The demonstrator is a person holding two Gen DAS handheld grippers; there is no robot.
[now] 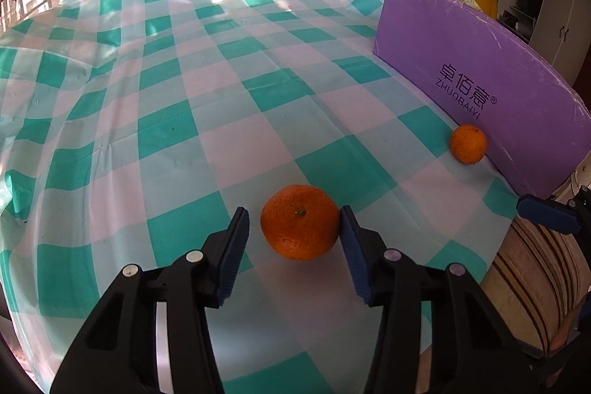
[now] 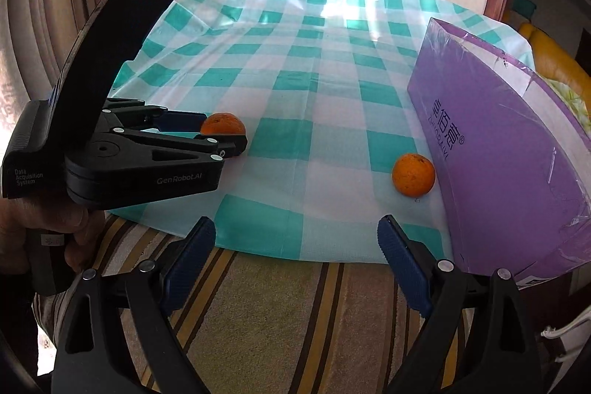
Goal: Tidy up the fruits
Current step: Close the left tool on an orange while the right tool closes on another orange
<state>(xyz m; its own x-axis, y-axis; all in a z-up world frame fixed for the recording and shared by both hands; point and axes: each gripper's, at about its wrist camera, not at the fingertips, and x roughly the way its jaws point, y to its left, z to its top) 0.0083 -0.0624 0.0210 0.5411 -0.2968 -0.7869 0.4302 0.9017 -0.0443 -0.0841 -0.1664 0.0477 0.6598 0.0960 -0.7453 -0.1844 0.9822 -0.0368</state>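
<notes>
An orange (image 1: 300, 222) on the checked tablecloth (image 1: 221, 98) is being straddled by the left gripper (image 1: 293, 222), whose pads are not yet clamped on it. The right gripper (image 2: 297, 239) is being held released near a second orange (image 2: 413, 174) beside a purple box (image 2: 509, 150).

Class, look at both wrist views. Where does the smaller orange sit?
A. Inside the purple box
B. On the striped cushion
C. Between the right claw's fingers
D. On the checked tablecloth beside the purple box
D: the smaller orange rests on the checked tablecloth, next to the purple box wall.
</notes>
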